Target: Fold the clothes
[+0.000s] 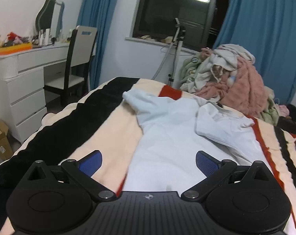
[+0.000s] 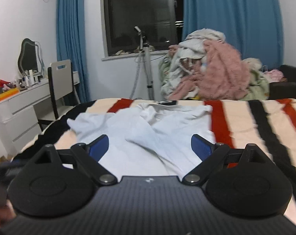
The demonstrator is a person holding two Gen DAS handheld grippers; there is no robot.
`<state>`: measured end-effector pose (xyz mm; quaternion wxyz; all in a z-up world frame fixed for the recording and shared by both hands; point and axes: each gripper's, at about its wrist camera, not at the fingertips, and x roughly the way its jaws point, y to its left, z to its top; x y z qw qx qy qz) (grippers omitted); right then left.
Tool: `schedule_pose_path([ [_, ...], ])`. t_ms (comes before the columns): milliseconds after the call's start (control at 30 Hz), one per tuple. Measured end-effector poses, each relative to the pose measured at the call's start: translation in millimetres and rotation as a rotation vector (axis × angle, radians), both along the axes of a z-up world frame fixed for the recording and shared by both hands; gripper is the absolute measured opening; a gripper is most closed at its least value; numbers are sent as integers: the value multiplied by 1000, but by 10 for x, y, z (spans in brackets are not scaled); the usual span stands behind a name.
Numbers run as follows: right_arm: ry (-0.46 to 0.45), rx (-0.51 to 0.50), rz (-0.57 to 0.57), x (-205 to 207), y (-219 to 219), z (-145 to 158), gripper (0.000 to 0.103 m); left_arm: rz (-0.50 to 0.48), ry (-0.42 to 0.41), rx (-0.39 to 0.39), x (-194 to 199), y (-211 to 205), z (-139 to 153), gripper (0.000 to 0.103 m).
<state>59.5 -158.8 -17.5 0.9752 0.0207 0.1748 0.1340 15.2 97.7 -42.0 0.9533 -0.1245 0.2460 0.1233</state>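
Note:
A white T-shirt (image 1: 173, 125) lies on the striped blanket (image 1: 112, 129) on the bed, its right side and sleeve folded over the body, its left sleeve spread out. It also shows in the right wrist view (image 2: 140, 135). My left gripper (image 1: 148, 162) is open and empty, low over the shirt's near hem. My right gripper (image 2: 149, 146) is open and empty, just above the shirt's lower part, with the folded edge between its blue pads (image 2: 199, 146).
A pile of unfolded clothes (image 1: 232, 78) sits at the bed's far right, also in the right wrist view (image 2: 210, 72). A white dresser (image 1: 24, 82) and chair (image 1: 77, 62) stand left of the bed. A garment steamer pole (image 1: 177, 45) stands by the window.

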Motion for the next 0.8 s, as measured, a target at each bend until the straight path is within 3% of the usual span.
schedule_pose_path([
  [200, 39, 38, -37, -812, -395, -184, 92, -81, -34, -16, -433, -374, 195, 102],
  [333, 10, 8, -90, -1157, -518, -279, 92, -150, -12, -15, -658, -633, 121, 102],
  [533, -103, 54, -142, -1224, -692, -195, 92, -183, 34, 72, -701, -925, -79, 102],
  [800, -98, 176, -236, -1245, -1113, -115, 92, -343, 76, 152, -622, -1324, -274, 101],
])
